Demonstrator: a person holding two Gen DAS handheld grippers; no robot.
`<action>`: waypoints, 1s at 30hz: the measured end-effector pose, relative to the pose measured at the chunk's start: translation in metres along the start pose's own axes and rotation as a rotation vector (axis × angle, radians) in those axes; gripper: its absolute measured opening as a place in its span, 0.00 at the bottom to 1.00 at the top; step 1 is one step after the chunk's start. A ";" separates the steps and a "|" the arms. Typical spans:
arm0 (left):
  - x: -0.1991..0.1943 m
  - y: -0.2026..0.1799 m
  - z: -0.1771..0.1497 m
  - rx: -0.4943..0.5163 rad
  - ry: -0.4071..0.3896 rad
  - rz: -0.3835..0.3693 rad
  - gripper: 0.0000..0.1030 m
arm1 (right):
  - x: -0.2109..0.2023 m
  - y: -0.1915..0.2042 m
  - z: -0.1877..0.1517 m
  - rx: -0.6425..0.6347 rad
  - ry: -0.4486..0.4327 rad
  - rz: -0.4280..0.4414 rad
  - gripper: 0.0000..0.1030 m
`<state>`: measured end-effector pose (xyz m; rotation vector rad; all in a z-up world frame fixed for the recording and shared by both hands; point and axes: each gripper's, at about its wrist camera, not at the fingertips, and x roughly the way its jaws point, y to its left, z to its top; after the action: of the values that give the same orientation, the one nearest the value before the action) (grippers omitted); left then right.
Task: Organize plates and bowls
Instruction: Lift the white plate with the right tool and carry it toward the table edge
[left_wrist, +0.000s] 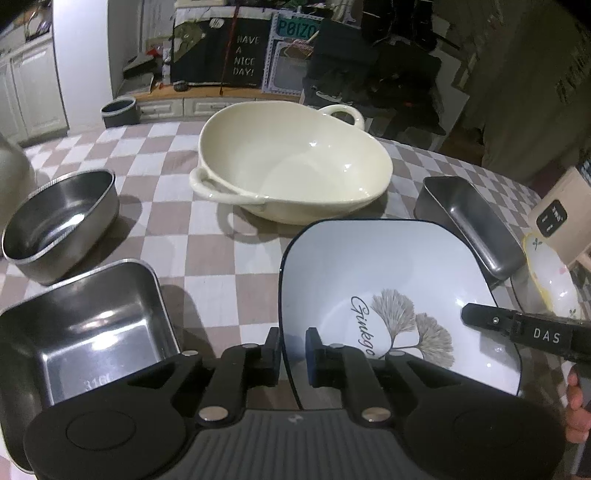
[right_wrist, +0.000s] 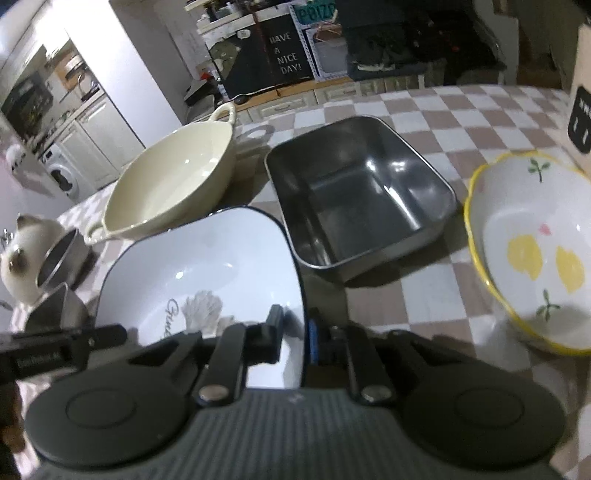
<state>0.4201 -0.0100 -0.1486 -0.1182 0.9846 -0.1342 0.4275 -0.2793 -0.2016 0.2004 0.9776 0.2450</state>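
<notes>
Glossy square ginkgo plate (left_wrist: 388, 280) — both grippers' jaws clamping its rim

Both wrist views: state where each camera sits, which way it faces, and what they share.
Left wrist: on the left gripper, angled down at the table; its jaws straddle the ginkgo plate's left rim; the right gripper and a hand show at right.
Right wrist: on the right gripper, angled down; its jaws straddle the same plate's right rim; the left gripper shows at left.
Shared: ginkgo plate, cream handled dish, square steel tray, lemon bowl.
</notes>
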 end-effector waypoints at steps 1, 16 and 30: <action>-0.002 -0.002 0.000 0.013 -0.006 0.005 0.14 | -0.003 0.001 -0.002 -0.005 0.005 -0.008 0.18; -0.112 0.001 -0.030 0.100 -0.122 0.014 0.14 | -0.102 0.038 -0.039 -0.030 -0.041 0.024 0.18; -0.162 0.070 -0.113 -0.007 -0.020 0.070 0.15 | -0.115 0.110 -0.119 -0.181 0.175 0.104 0.18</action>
<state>0.2417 0.0817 -0.0891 -0.0912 0.9685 -0.0656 0.2537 -0.2015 -0.1454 0.0649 1.1129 0.4505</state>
